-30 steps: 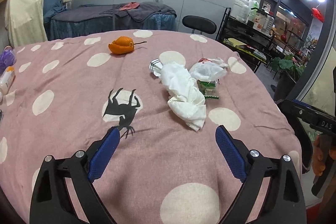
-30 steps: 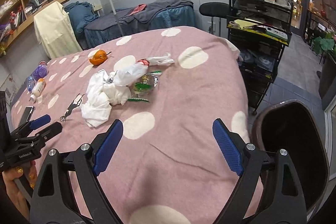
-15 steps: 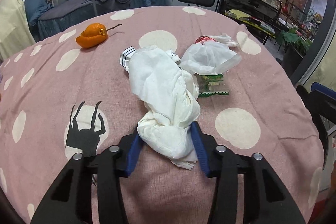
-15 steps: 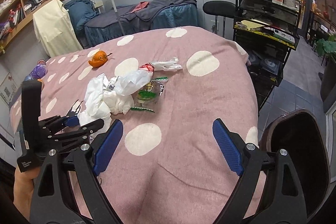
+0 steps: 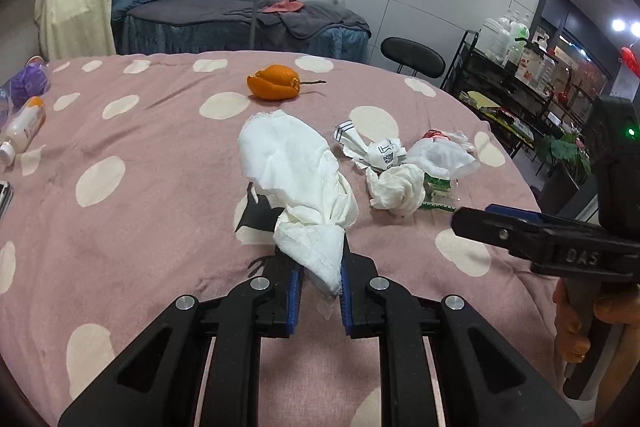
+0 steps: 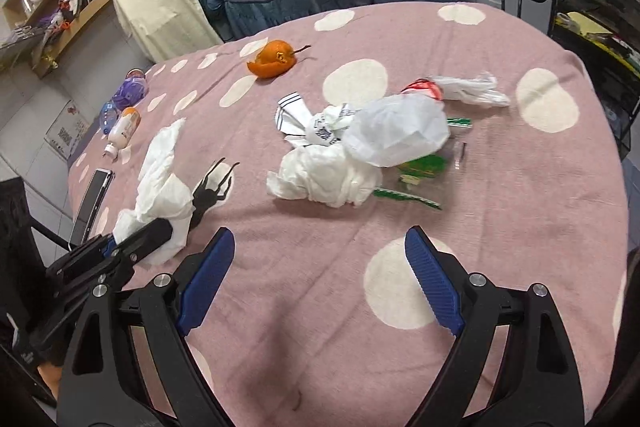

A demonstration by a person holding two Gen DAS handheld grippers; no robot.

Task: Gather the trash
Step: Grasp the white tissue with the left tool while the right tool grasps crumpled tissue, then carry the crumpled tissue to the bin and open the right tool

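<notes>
the left gripper (image 5: 319, 281) is clenched on a big white tissue wad (image 5: 304, 187), its blue pads pinching the lower twisted end while the rest of the paper fans up and away from the fingers. seen from the right wrist, the same wad (image 6: 160, 183) stands up over the pink polka-dot tablecloth (image 6: 520, 187) beside a black stag-beetle print (image 6: 210, 193); whether its bottom touches the cloth i cannot tell.

the right gripper (image 6: 318, 277) hangs released, its blue fingers spread wide with nothing between them, low over the near edge of the table. in the left view it (image 5: 492, 219) reaches in from the right side, with the person's hand (image 5: 580, 323) wrapped around its handle.

the rest of the trash sits in a loose heap near the middle of the cloth: a smaller crumpled tissue (image 6: 324, 175), touching a translucent plastic bag (image 6: 396, 131) that lies partly over it, a printed paper wrapper (image 6: 304, 119) just behind, and a clear packet with green print (image 6: 424, 171) poking out from under the bag. a twisted bit of plastic with a red end (image 6: 460, 87) lies just beyond the heap.

farther back, well apart from the heap, an orange peel (image 6: 274, 59) with a stem rests on the cloth. at the table's left edge lie a small bottle (image 6: 122, 129) and a phone (image 6: 92, 201).
</notes>
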